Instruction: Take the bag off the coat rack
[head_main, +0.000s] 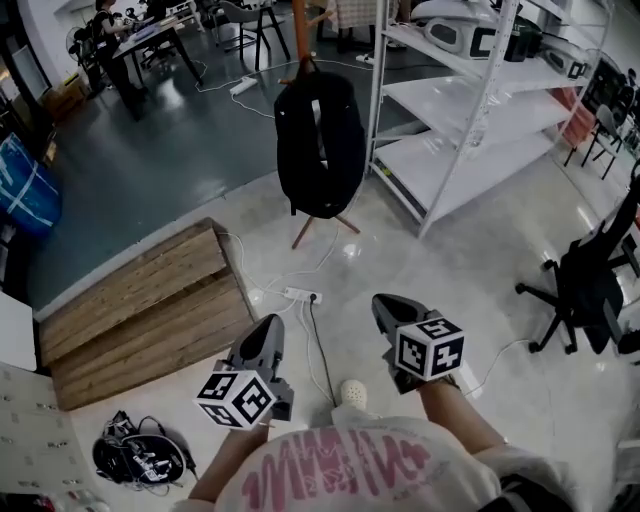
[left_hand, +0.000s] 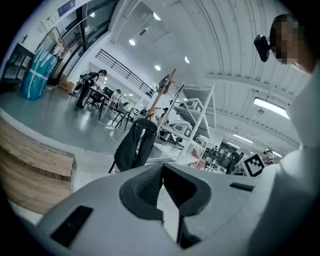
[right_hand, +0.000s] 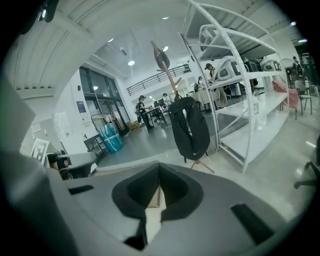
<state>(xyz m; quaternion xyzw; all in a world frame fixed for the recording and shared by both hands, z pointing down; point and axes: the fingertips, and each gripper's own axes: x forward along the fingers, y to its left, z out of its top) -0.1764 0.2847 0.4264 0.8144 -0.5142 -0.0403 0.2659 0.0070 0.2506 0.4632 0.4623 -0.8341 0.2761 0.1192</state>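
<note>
A black backpack (head_main: 320, 140) hangs on a wooden coat rack (head_main: 300, 35) that stands on the floor some way ahead of me. It also shows far off as the backpack (left_hand: 134, 145) in the left gripper view and the backpack (right_hand: 189, 129) in the right gripper view. My left gripper (head_main: 268, 330) is low in front of my body, shut with nothing in it. My right gripper (head_main: 385, 308) is beside it, also shut and empty. Both point toward the rack and are well short of the bag.
A white metal shelving unit (head_main: 480, 100) stands just right of the rack. A wooden platform (head_main: 140, 310) lies at the left. A power strip (head_main: 300, 295) and cables run across the floor between me and the rack. A black office chair (head_main: 585, 290) is at right.
</note>
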